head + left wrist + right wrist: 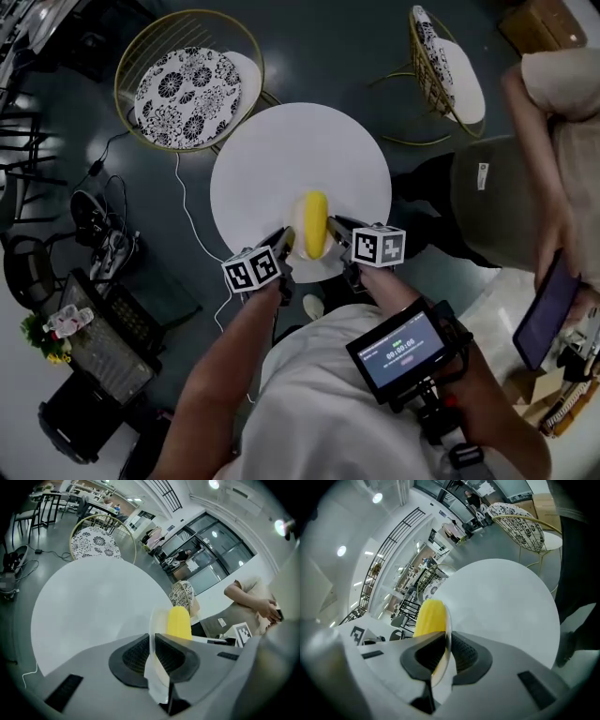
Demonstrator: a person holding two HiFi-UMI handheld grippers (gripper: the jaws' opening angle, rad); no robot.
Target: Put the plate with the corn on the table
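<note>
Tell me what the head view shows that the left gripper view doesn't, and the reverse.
Head view only: the left gripper and right gripper hold opposite sides of the plate, which overlaps the near edge of the table. Left gripper view only: its jaws shut tight on the plate's thin rim, seen edge-on and close up. Both: the round white table, the yellow corn lying on the plate, and a patterned chair beyond the table.
</note>
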